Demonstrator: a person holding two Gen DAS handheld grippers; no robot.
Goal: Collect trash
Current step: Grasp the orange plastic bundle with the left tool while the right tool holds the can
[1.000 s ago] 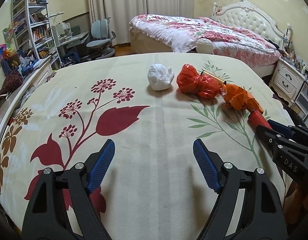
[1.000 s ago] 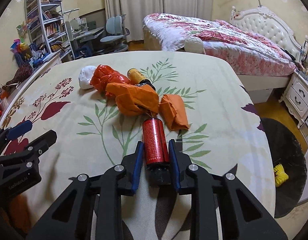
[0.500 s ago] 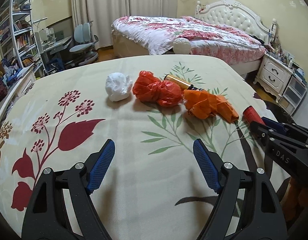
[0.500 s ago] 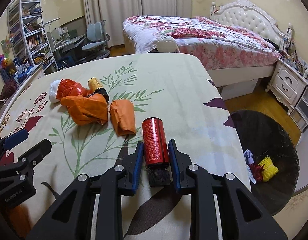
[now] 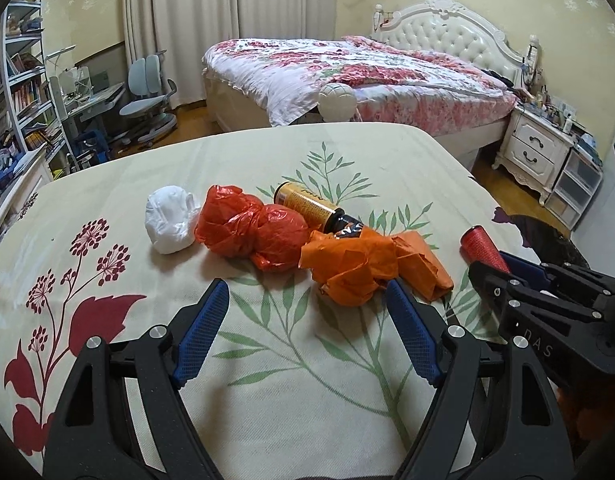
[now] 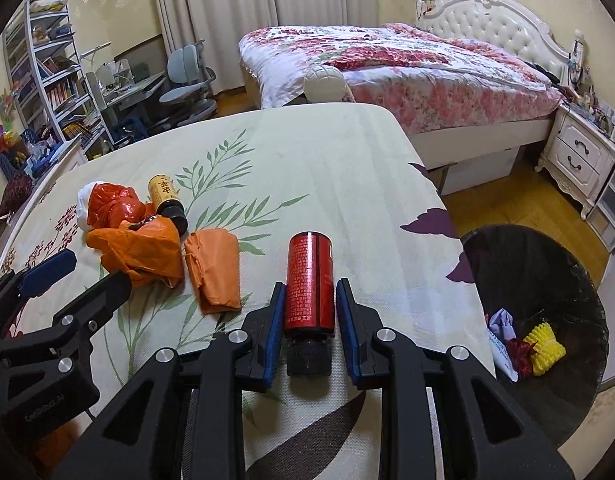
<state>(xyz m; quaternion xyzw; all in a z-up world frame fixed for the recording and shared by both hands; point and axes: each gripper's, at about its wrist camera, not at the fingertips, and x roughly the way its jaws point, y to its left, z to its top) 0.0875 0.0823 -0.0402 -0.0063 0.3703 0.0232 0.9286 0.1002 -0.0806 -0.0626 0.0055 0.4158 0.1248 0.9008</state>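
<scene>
My right gripper [image 6: 310,294] is shut on a red bottle [image 6: 309,280] with a black cap, held above the cloth-covered table [image 6: 315,160] near its right edge. The same bottle [image 5: 481,246] shows at the right of the left wrist view. My left gripper [image 5: 307,292] stands open and empty just short of the trash pile: crumpled orange paper [image 5: 355,268], a folded orange piece [image 5: 425,264], a red plastic bag [image 5: 251,232], a white wad [image 5: 169,220] and a yellow bottle [image 5: 307,204]. The black bin [image 6: 547,280] stands on the floor right of the table.
The bin holds a yellow object [image 6: 545,348] and scraps of paper. Behind the table are a bed [image 6: 387,68] and a round white ball [image 6: 325,80]. A nightstand [image 6: 579,156] stands far right, shelves [image 6: 39,80] and a desk chair [image 6: 187,72] far left.
Both grippers have moved to the right across the table. The bin has come into the right wrist view, and the trash pile has drawn closer to my left gripper. The red bottle stays gripped.
</scene>
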